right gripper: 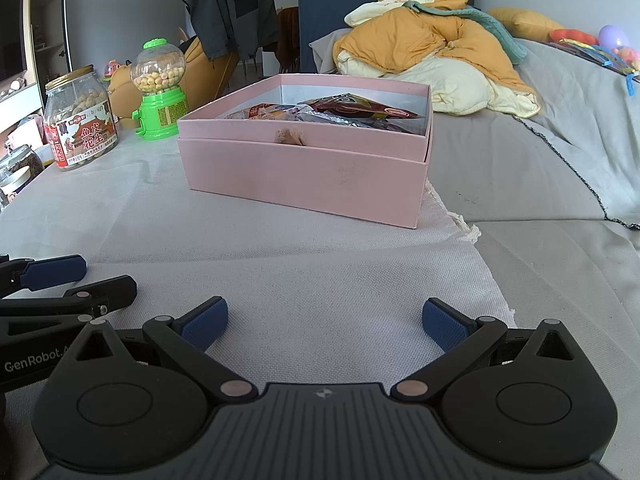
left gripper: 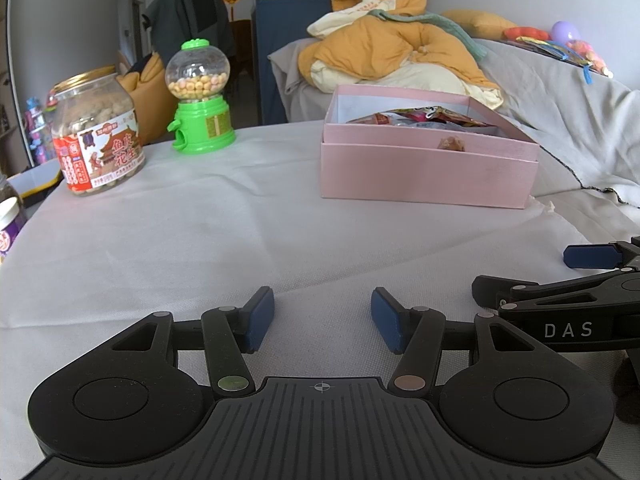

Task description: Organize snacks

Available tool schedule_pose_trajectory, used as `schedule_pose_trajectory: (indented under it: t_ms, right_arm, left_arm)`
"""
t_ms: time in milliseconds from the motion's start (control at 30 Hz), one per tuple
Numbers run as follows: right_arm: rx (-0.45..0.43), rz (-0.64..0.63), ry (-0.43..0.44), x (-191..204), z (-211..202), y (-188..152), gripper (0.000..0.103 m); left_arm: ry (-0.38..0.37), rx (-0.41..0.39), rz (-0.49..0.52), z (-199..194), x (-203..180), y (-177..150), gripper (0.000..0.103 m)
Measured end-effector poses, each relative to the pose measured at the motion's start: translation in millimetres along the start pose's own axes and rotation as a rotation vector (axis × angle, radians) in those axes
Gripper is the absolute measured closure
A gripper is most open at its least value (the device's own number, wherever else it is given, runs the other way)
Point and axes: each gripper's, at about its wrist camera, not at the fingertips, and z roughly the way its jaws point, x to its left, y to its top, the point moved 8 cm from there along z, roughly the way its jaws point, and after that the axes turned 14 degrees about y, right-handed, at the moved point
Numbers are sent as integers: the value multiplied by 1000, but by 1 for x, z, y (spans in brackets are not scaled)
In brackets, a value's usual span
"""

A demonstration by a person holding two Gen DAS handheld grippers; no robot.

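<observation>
— Toward the far right edge of the bench sits the pink box (right gripper: 304, 176), wrapped snacks (right gripper: 352, 114) already piled inside. Which gripper lies nearer?

— By my reading the right gripper (right gripper: 324, 326): the box is straight ahead of it, its long side running across that view. From the left gripper (left gripper: 323, 318) the box lies ahead and to the right.

— And what's left outside?

— The peanut jar (left gripper: 98, 132) and the green candy dispenser (left gripper: 200, 98), both upright along the far left edge, well apart from the box. They lie ahead and left of the left gripper, so that one probably suits them.

— Is either gripper carrying anything?

— No. Both are released, jaws spread and nothing between them, low over the white cloth (left gripper: 240, 240) near the front edge, side by side.
</observation>
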Motion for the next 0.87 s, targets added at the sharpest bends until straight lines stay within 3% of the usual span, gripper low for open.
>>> schedule_pose_trajectory:
  t_ms: [867]
  right_arm:
    - [0,0,0,0,0,0,0]
  left_arm:
    - [-2,-3,1,0,1,-1,42]
